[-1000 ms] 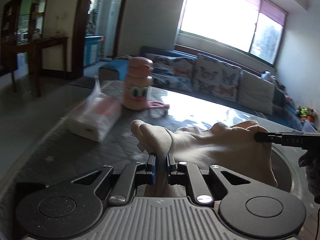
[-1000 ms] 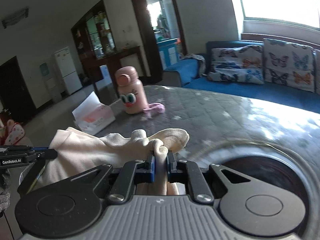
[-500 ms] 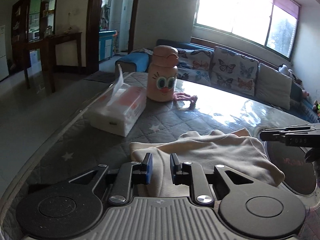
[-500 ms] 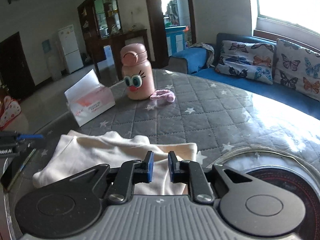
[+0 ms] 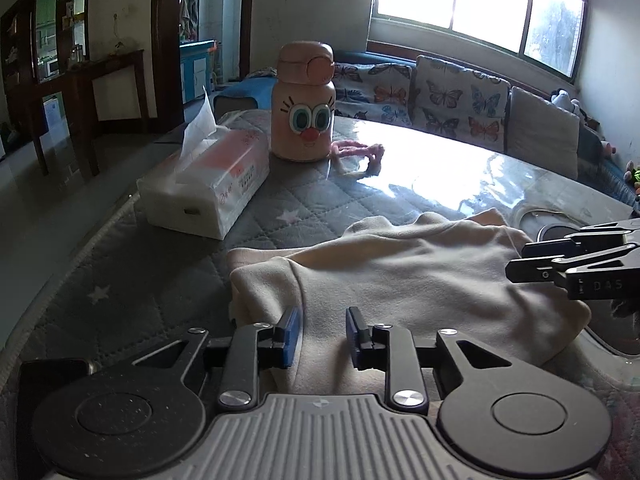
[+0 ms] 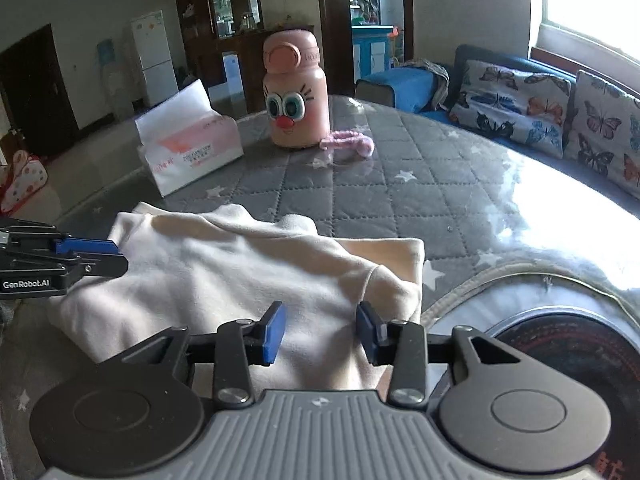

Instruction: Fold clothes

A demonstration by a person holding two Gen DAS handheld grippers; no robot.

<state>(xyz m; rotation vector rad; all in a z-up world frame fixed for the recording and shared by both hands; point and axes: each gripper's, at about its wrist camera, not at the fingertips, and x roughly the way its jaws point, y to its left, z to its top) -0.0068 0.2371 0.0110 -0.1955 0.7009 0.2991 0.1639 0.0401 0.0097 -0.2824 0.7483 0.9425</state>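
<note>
A cream fabric garment [image 5: 420,276] lies on a grey quilted tabletop [image 6: 400,184] with white stars. The pink cartoon-faced bottle [image 5: 303,116] has teal eyes and a red nose. Sofa cushions [image 6: 516,104] bear butterflies.

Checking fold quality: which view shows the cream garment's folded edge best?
The right wrist view: the cream garment shows its squared folded corner unobstructed. The left wrist view shows it too, with its right side behind the right gripper.
</note>
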